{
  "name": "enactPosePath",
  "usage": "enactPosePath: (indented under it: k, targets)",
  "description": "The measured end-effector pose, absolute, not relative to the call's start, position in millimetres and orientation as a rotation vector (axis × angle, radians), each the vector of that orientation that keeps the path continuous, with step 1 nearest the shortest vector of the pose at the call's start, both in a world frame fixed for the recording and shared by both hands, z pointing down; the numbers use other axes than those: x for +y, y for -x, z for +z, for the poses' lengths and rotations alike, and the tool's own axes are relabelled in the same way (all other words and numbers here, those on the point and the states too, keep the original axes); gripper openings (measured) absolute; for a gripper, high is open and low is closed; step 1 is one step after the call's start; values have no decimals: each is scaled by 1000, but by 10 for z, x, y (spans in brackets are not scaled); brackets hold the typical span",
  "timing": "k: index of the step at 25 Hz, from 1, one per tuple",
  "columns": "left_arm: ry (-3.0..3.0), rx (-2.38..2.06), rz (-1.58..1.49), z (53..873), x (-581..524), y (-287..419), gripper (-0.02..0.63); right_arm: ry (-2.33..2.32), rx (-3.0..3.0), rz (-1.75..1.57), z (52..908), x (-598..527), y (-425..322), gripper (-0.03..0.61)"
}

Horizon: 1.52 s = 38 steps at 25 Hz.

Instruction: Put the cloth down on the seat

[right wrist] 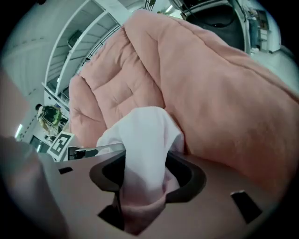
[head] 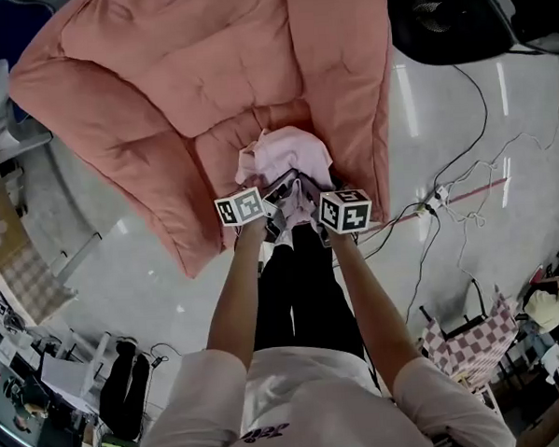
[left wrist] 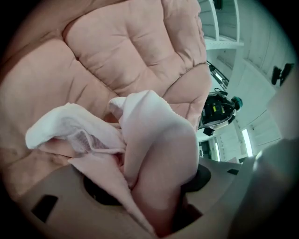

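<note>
Cloth [head: 290, 152] pinched in both, left gripper [head: 280, 192] opening (right gripper [head: 306, 200] closing)

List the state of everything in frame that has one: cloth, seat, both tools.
cloth: bunched up, gripped by both tools, low over the seat, not yet let go.
seat: padded, unoccupied, only the cloth over its front.
left tool: clamped on a fold of cloth, jaws opening.
right tool: clamped on a fold of cloth, jaws closing.
</note>
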<state>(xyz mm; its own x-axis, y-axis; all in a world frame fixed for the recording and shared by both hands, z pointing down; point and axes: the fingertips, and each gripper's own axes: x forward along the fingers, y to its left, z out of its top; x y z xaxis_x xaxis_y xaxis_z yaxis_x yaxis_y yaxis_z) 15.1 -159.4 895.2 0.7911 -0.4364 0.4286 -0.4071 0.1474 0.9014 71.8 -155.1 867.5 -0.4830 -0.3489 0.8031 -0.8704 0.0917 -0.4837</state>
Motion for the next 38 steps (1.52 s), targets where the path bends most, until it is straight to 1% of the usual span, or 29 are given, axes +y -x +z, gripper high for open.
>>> enactPosePath:
  k: [4, 7, 12, 16, 20, 28, 33, 38]
  targets:
    - [-1418, -761, 57, 9327, -1524, -133, 303, -1217, -1800, 1328, 8996, -1525, -742, 230]
    - [-1390, -769, 76, 9491, -1481, -116, 324, -1211, -1773, 1310, 9120, -1510, -751, 230]
    - [-1374, -787, 115, 9539, -1469, -66, 351, -1209, -1758, 1296, 9145, -1515, -740, 235]
    - [-1350, -824, 159, 9459, -1411, -29, 373, -1186, -1757, 1356, 9071, -1476, -753, 238]
    - [-1334, -845, 204, 9329, -1327, 111, 390, -1195, -1748, 1377, 8917, -1478, -765, 256]
    - [-1333, -934, 245, 8980, -1090, 459, 394, -1265, -1735, 1307, 8555, -1357, -893, 282]
    - [-1376, -976, 223, 8539, -964, 536, 394, -1302, -1797, 1264, 8119, -1258, -956, 282]
    - [-1447, -1028, 218, 8003, -824, 636, 394, -1316, -1904, 1168, 7563, -1136, -806, 282]
